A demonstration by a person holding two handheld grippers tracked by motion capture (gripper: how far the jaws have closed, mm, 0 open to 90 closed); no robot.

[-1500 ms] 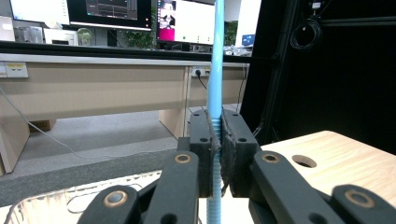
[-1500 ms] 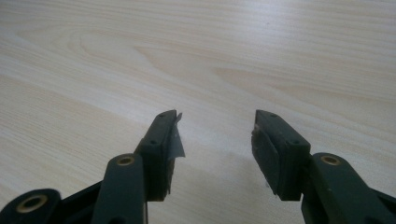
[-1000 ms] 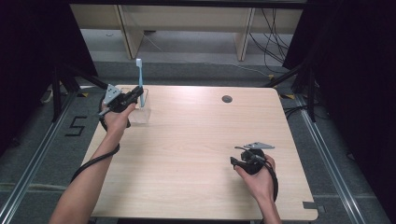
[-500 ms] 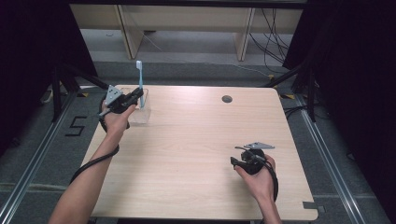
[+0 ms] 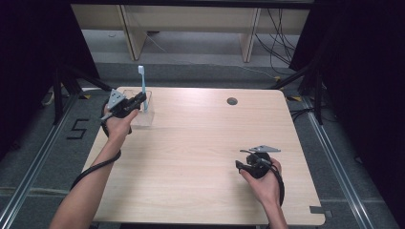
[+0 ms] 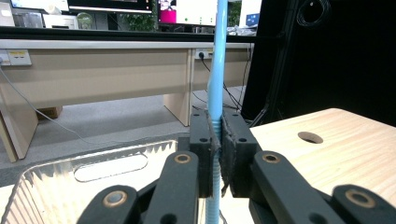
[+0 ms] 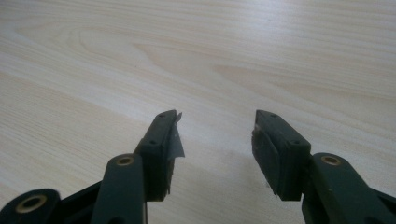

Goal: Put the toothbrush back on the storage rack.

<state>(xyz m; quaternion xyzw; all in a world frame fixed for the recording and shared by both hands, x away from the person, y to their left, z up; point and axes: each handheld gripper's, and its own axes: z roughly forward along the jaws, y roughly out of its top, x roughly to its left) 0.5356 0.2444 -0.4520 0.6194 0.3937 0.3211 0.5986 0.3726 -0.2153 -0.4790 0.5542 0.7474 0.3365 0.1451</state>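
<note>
A light blue toothbrush stands upright, bristle head at the top, over a clear plastic tray at the table's far left corner. My left gripper is shut on its handle. In the left gripper view the blue handle runs up between the two closed pads, with the tray below. My right gripper rests low near the table's front right, held in a hand. In the right gripper view its jaws stand apart over bare wood, right gripper open with nothing between them.
The light wooden table has a round cable hole near its far edge. Beyond the table are wooden bench legs and floor cables. Dark curtains flank both sides. A floor marking "5" lies at the left.
The left gripper and toothbrush have stayed over the tray with almost no shift. The right gripper has not moved.
</note>
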